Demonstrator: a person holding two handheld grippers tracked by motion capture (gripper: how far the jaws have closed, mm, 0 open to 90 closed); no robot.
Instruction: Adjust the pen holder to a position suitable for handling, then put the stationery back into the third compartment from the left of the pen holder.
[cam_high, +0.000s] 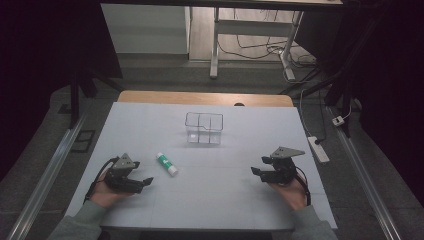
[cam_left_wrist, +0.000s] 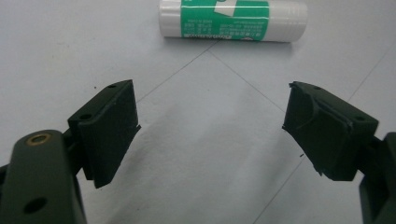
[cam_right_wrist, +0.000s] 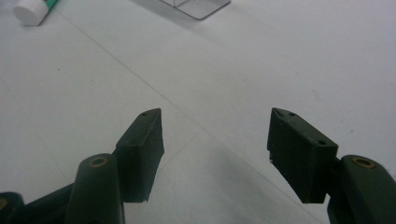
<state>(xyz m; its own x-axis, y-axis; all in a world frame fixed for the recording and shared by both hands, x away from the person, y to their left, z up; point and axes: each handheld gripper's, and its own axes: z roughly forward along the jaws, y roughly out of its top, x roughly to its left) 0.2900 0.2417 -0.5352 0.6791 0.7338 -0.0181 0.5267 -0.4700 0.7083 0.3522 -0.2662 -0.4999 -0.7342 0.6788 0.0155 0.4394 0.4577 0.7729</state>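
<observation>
A white glue stick with a green label lies flat on the white table sheet, left of centre. In the left gripper view the glue stick lies crosswise just beyond the jaws. My left gripper rests at the front left, open and empty, a short way from the stick. My right gripper sits at the front right, open with nothing between its jaws. A clear plastic box with divided compartments stands at the middle back; its corner and the glue stick's white cap appear in the right gripper view.
The white sheet covers most of a wooden table. Beyond the far edge are desk legs and cables. A power strip lies on the floor to the right.
</observation>
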